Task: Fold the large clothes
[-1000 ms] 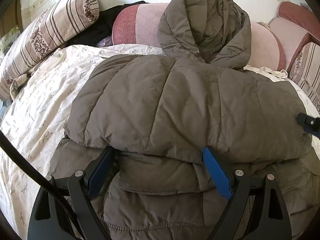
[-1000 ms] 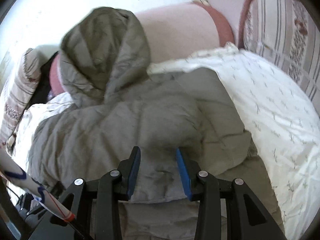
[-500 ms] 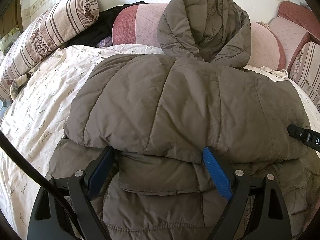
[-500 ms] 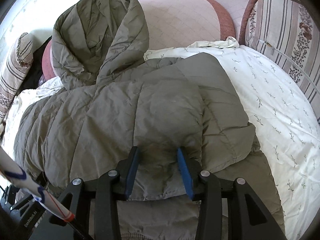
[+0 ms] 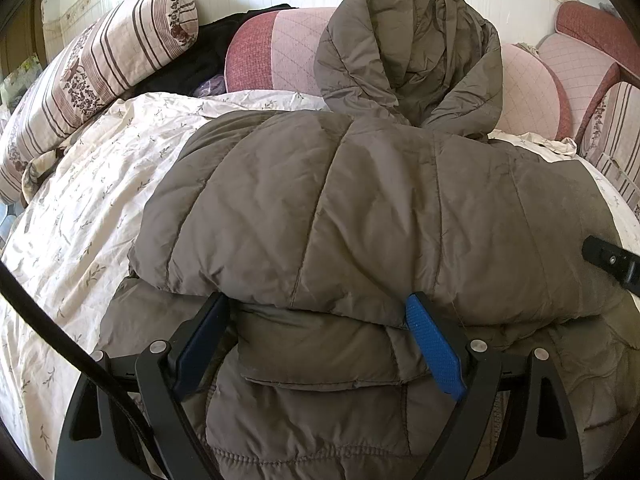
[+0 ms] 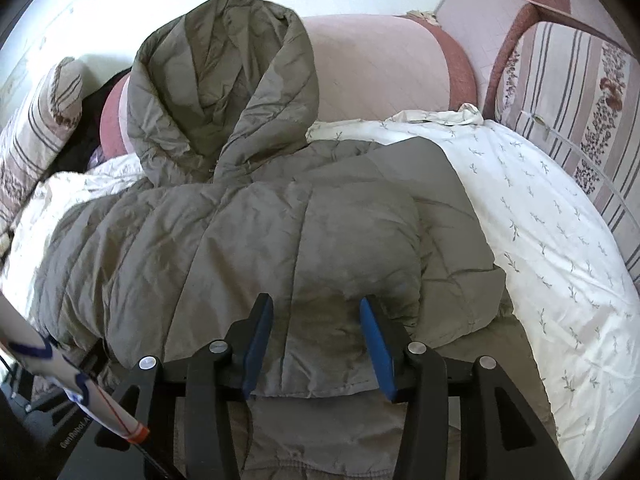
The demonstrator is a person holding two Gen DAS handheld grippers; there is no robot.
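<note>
A grey-brown hooded puffer jacket [image 5: 360, 216] lies on the bed, its lower half folded up over the body, the hood [image 5: 412, 52] propped against the cushions. My left gripper [image 5: 318, 312] is open, its jaws straddling the folded edge near the middle-left. My right gripper [image 6: 316, 312] is open too, jaws either side of the fold edge of the jacket [image 6: 248, 248] towards its right side. The tip of the right gripper shows at the right edge of the left wrist view [image 5: 612, 260].
The bed has a white floral sheet [image 5: 80, 208] [image 6: 560, 240]. Striped bolsters [image 5: 100, 68] and pink cushions [image 6: 380, 68] line the back and right side. Dark clothing [image 5: 200, 64] lies behind the left bolster. A white wall stands behind.
The right gripper has swung from blurred motion to a steady pose at the fold edge and its jaws have opened wider. The left gripper has stayed open in place.
</note>
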